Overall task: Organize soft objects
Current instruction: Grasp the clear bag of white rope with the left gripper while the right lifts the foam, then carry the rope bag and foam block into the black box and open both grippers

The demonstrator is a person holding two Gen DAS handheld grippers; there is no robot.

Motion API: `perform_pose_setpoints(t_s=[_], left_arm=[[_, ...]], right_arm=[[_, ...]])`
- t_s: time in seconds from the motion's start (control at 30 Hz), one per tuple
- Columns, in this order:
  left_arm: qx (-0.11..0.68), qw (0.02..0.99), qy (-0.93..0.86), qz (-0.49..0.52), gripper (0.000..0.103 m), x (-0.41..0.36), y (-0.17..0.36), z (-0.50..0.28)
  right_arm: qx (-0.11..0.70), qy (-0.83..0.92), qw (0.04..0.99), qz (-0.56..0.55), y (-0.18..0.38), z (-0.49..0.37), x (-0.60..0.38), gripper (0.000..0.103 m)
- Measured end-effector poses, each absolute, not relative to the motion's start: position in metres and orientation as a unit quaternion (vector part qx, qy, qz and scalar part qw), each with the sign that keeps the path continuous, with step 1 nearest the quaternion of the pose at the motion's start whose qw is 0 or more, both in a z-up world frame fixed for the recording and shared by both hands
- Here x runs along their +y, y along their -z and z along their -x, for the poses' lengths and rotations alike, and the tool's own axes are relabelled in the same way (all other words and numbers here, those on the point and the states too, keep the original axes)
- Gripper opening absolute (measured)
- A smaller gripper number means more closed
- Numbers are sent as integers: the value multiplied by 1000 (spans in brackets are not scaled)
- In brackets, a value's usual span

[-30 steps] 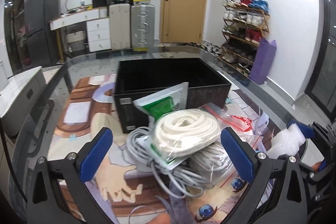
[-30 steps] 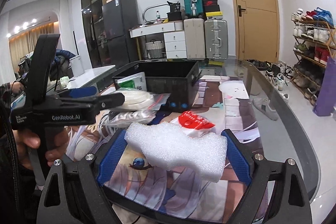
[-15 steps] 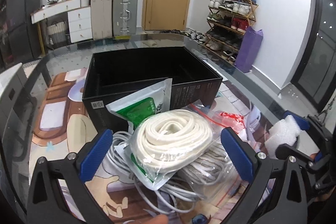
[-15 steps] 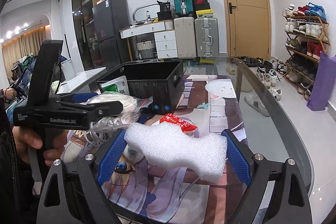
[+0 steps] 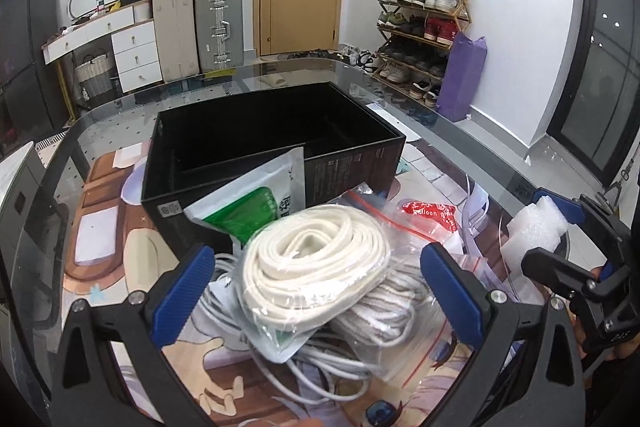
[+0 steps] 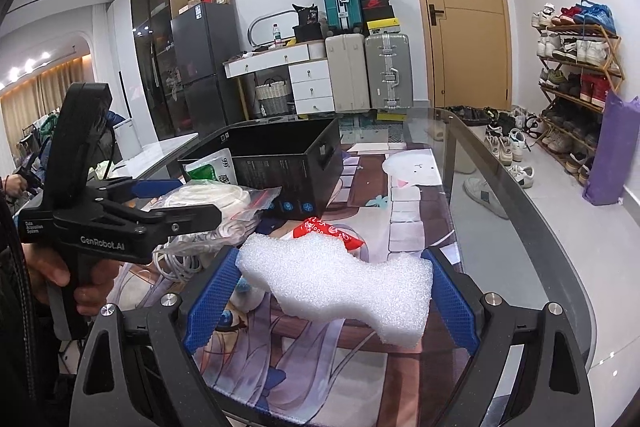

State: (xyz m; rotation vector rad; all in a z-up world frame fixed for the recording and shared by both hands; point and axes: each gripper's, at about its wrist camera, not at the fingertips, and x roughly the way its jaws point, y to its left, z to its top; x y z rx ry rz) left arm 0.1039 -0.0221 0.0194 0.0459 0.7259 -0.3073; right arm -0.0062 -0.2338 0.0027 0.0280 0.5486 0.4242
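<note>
Closest to me, the right gripper [image 6: 334, 301] has its blue fingers pressed against both ends of a white foam block [image 6: 336, 283], holding it clear above the printed table mat [image 6: 416, 203]. To its left, the left gripper [image 5: 316, 291] is spread wide with nothing between its fingers, which flank a clear bag of coiled white cord [image 5: 316, 267] without touching it; its black body reads "GenRobot.AI". That bag lies on a heap of grey-white cable [image 5: 320, 359] and another zip bag. A white and green sachet [image 5: 256, 207] marked "999" leans against the front wall of the open black box [image 5: 352, 163]. A red packet [image 6: 328, 229] reading "Balloon" lies just beside the heap. Against the far wall stand suitcases [image 6: 386, 71] topped with a Nike shoebox [image 6: 374, 1].
</note>
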Motion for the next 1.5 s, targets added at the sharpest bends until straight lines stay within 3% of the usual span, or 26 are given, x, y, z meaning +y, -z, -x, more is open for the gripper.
perform_pose_setpoints(t_s=[0.1,0.17,0.27,0.43,0.97,1.5], left_arm=[[352,922,157,-29,95,-25,-19,-107],[356,920,165,-22,75,-26,-19,-109],[351,922,162,-26,60,-25,-18,-107],[341,925,167,-11,46,-20,-19,-99],[307,938,153,55,44,25,-34,-59],[255,958,102,79,44,60,-76,-57]], right_arm=[[272,-208,939,-17,-1,5,-235,92],[271,-208,939,-17,-1,5,-236,92],[270,-209,940,-20,0,6,-237,92],[270,-207,940,-23,0,6,-239,92],[263,-216,940,-10,-10,10,-226,92],[259,-252,933,12,-62,-22,-190,92]])
